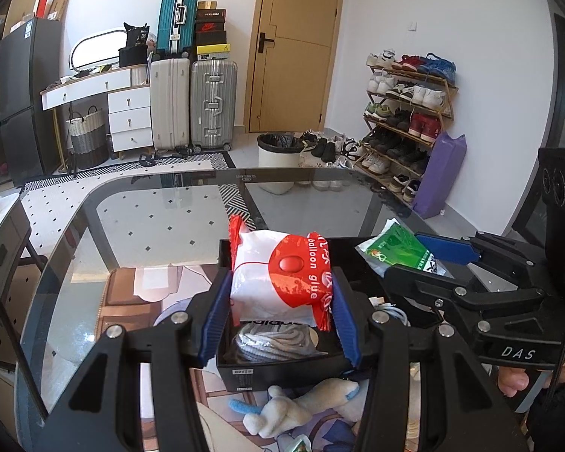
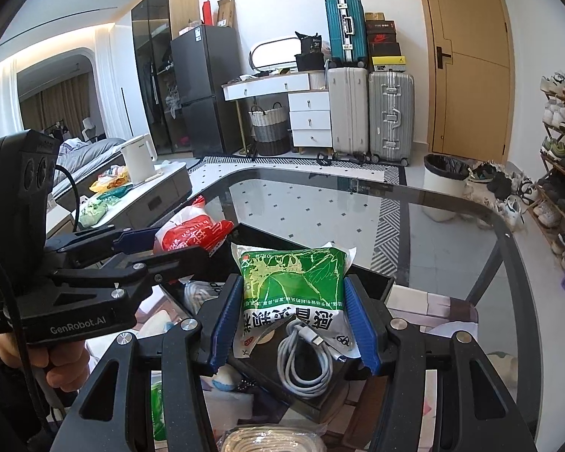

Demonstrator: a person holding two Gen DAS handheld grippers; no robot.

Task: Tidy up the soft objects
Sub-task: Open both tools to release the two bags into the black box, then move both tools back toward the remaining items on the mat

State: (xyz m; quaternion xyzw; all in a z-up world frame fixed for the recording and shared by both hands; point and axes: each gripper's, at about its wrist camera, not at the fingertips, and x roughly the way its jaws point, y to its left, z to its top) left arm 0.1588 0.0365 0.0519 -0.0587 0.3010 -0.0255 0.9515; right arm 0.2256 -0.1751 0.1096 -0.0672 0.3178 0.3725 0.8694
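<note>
My left gripper (image 1: 278,312) is shut on a red and white "balloon glue" bag (image 1: 282,278) and holds it over a black box (image 1: 282,371). Grey rolled socks (image 1: 275,341) lie in the box under the bag. My right gripper (image 2: 295,320) is shut on a green and white packet (image 2: 293,286) over the same black box (image 2: 373,282). A coiled white cable (image 2: 305,358) lies in the box below the packet. The right gripper also shows in the left wrist view (image 1: 433,260), and the left gripper in the right wrist view (image 2: 169,245).
The box stands on a patterned mat (image 1: 124,301) on a glass table (image 1: 150,203). A white plush toy (image 1: 301,406) lies on the mat in front of the box. A white bin (image 1: 278,150), suitcases (image 1: 192,101) and a shoe rack (image 1: 406,113) stand beyond.
</note>
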